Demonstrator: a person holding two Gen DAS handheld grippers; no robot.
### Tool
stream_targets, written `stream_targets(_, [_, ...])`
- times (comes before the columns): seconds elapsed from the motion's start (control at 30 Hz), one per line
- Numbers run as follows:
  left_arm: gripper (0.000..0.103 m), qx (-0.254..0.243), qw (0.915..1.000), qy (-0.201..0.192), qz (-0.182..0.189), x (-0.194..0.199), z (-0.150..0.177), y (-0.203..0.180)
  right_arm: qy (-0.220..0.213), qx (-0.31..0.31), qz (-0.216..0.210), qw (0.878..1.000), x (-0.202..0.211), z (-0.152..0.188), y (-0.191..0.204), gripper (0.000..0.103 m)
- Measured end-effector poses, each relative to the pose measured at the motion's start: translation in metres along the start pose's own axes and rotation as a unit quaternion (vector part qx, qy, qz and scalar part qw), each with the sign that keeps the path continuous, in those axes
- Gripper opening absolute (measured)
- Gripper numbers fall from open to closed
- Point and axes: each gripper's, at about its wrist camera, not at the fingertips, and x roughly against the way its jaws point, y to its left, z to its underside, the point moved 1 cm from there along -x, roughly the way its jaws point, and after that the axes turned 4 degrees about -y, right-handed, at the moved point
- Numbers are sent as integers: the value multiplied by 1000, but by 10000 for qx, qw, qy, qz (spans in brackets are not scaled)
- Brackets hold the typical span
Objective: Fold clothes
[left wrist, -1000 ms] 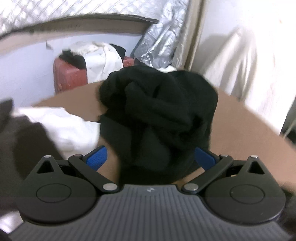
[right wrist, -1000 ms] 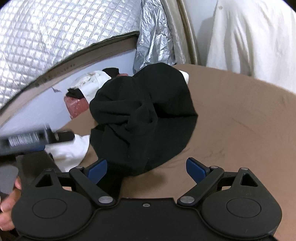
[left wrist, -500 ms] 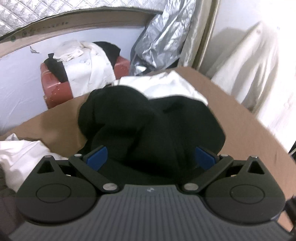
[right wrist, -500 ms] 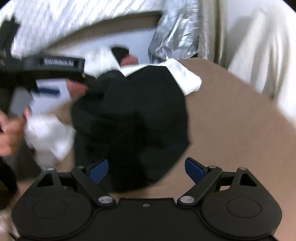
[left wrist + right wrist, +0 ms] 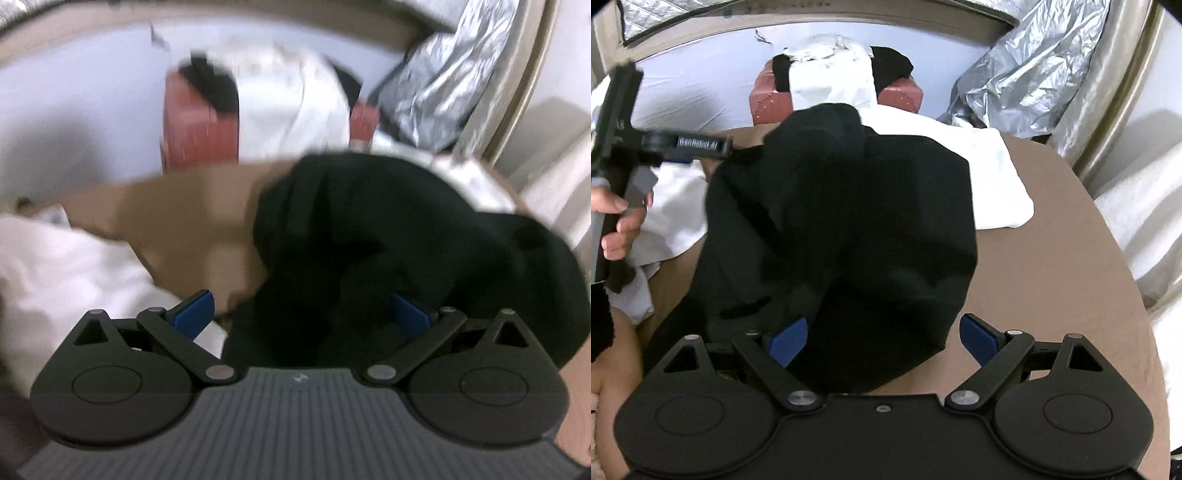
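A crumpled black garment [image 5: 849, 221] lies heaped on the brown table [image 5: 1052, 295]. My right gripper [image 5: 884, 338] is open, with the garment's near edge between its blue pads and bulging over the left pad [image 5: 790, 338]. In the left wrist view, which is blurred, the black garment [image 5: 369, 240] fills the right half. My left gripper [image 5: 301, 314] is open too, with black cloth lying between its fingers. The right wrist view shows the left gripper [image 5: 727, 147] from the side, held by a hand [image 5: 617, 225], its tip at the garment's far left edge.
A loose white garment [image 5: 55, 266] lies left of the black one. A flat white cloth [image 5: 997, 177] sits behind it at the right. Beyond the table stand a red case [image 5: 768, 103] draped with clothes, crinkled silver foil [image 5: 1015, 81] and white fabric [image 5: 1145, 229].
The right gripper has come forward, so the black garment's edge now sits between its fingers. The left gripper has shifted and is in motion, blurring its view. Both stay open.
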Motion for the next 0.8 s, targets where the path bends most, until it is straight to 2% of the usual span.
stream_targets(0.1, [102,-224,9959,736,467,-38,14,-4,-118,-236,-163,9995,-15,-4,-17,92])
stream_targets(0.17, [102,443,9813,1434,1208,-59,19,2,-155,-479,-214,9985,-28,-7,-32,92])
stream_targets(0.2, [102,761,9746,1574,1401,-64,21,6,-166,-601,-223,9978,-34,-9,-39,92])
stream_targets(0.23, [102,811,9743,1549,1420,-67,22,7,-185,-716,-215,9970,-41,-11,-46,93])
stream_targets(0.3, [102,471,9780,1384,1489,-71,23,2,-252,-929,-148,9952,-56,-14,-59,93])
stream_targets(0.33, [92,372,9756,1372,1673,-72,24,0,-274,-1069,-119,9938,-66,-16,-64,93])
stream_targets(0.37, [73,347,9707,1408,1917,-74,26,-1,-271,-1263,-130,9915,-76,-16,-70,93])
stream_targets(0.4, [64,587,9567,1606,2355,-78,29,1,-254,-1489,-171,9884,-87,-15,-77,93])
stream_targets(0.43, [61,946,9377,1829,2797,-83,34,4,-258,-1728,-226,9844,-99,-13,-82,94])
stream_targets(0.47, [61,1089,9305,1878,2952,-85,39,5,-291,-1989,-299,9791,-111,-9,-86,94])
stream_targets(0.53, [56,842,9376,1802,2852,-83,46,-1,-339,-2492,-506,9665,-133,-1,-91,90])
stream_targets(0.57, [54,765,9395,1766,2835,-81,48,-4,-422,-2724,-712,9586,-140,4,-90,72])
stream_targets(0.6, [51,812,9374,1735,2910,-80,49,-5,-511,-2922,-927,9505,-144,8,-87,58])
stream_targets(0.63, [49,862,9344,1711,3003,-78,49,-6,-638,-3048,-1135,9435,-144,11,-82,34])
stream_targets(0.67, [49,930,9291,1712,3143,-77,49,-6,-852,-3116,-1302,9374,-140,15,-74,20])
stream_targets(0.73, [49,1171,9147,1753,3448,-76,50,-4,-1324,-3119,-1601,9271,-125,24,-54,18])
stream_targets(0.8, [49,1293,9004,1784,3752,-71,51,-4,-1583,-3050,-1860,9205,-109,35,-33,17])
